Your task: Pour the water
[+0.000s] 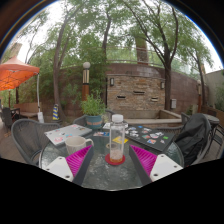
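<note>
A clear plastic bottle [117,136] with a white cap stands upright on a red round base [117,159] on the glass table [110,176]. A pale cup [78,144] sits to the bottle's left, just beyond the left finger. My gripper [113,153] is open. Its pink pads [80,161] flank the bottle's lower part, with a gap on each side. The bottle rests on the table, standing between the fingertips and slightly ahead of them.
Papers [66,131] and small items lie on the far side of the table. A potted plant [93,108] stands behind them. Dark chairs stand at the left [28,137] and right [195,135]. Farther off are a stone wall [135,90] and an orange umbrella [15,72].
</note>
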Tool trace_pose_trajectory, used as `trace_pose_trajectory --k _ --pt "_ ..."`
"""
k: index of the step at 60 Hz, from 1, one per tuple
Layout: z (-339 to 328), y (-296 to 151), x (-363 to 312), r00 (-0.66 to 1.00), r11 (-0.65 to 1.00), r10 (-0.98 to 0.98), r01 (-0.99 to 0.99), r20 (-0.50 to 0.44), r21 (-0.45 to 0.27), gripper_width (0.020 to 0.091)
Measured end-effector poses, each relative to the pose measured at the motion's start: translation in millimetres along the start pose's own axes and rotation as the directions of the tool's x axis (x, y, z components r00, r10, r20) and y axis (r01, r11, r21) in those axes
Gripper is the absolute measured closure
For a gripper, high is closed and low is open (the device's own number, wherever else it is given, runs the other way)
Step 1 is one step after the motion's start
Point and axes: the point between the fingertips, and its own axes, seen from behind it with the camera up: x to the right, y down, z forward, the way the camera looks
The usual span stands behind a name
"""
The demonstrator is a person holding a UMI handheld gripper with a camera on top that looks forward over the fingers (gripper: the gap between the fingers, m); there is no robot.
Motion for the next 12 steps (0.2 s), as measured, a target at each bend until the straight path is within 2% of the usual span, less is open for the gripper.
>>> trace_pose_trajectory --k 12 --pt "-114.7 38.1 -19.2 0.999 0.998 0.045 -0.045 0.014 -0.034 0.0275"
